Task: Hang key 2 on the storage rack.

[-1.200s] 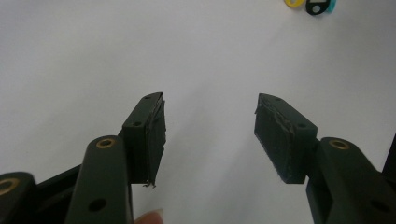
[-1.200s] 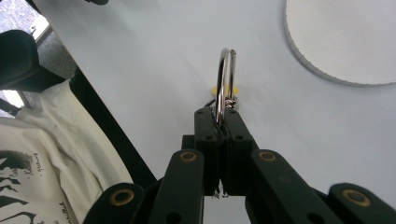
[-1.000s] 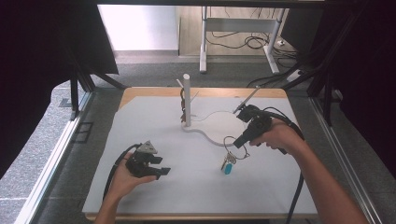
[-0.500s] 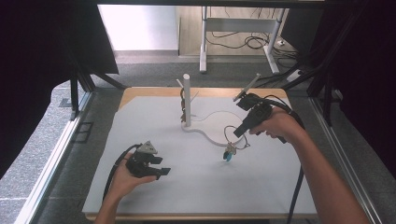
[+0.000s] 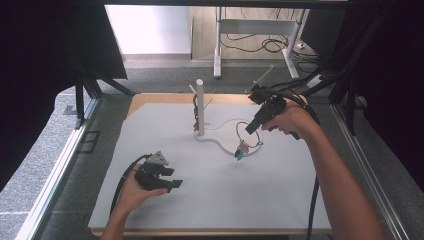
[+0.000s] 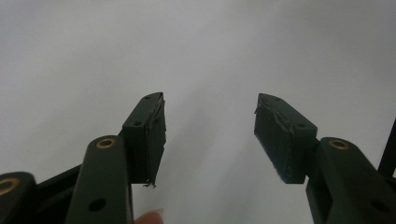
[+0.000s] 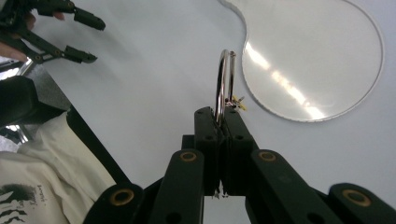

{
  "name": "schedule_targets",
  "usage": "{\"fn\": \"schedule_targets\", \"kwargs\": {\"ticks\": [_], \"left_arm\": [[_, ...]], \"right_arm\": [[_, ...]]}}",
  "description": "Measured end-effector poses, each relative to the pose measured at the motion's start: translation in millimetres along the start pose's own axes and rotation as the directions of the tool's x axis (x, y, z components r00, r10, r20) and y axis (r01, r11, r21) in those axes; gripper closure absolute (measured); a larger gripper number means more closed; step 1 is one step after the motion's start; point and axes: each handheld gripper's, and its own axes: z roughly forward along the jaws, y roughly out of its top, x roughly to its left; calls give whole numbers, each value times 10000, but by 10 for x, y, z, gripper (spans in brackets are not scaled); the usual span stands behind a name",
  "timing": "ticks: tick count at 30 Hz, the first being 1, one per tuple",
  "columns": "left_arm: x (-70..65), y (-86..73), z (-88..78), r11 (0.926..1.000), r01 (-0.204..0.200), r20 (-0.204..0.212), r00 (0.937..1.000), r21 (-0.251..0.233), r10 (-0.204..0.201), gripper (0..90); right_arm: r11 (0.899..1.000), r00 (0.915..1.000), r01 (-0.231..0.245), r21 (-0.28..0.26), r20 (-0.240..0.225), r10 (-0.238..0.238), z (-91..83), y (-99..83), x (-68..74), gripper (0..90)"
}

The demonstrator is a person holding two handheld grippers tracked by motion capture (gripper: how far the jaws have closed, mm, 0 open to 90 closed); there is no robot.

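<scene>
My left gripper (image 5: 172, 183) rests near the front left corner of the white desk (image 5: 150, 125), its jaws spread and holding nothing, unchanged over the last second. At the desk's centre rear, the white upright post (image 5: 200, 106) stands on its clear rounded base plate (image 7: 317, 56). My right gripper (image 5: 248, 130) has risen toward the rear right, jaws pinching the shiny metal key ring (image 7: 223, 84); its dangling keys with a blue tag (image 5: 240, 151) now hang off the desk. I judge the lift complete.

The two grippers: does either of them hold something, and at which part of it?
The right gripper is shut on a metal ring, pinching the bottom of its loop. The left gripper is open and holds nothing.
</scene>
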Motion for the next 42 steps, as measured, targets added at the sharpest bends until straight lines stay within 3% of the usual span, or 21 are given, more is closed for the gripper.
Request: {"fn": "schedule_targets", "kwargs": {"ticks": [10,21,42], "left_arm": [[-5,-8,-15,10000,31,32,10000,-33,-30,437],[-10,-9,-12,10000,37,44,10000,-47,-37,439],[-18,-6,-52,9999,1,134,9999,-147,0,438]], "right_arm": [[9995,9999,-167,-286,-28,166,-34,158,-67,865],[9996,9998,-203,-186,51,204,-28,337,-87,865],[9985,9987,-446,-302,231,453,94,633,-145,865]]}}
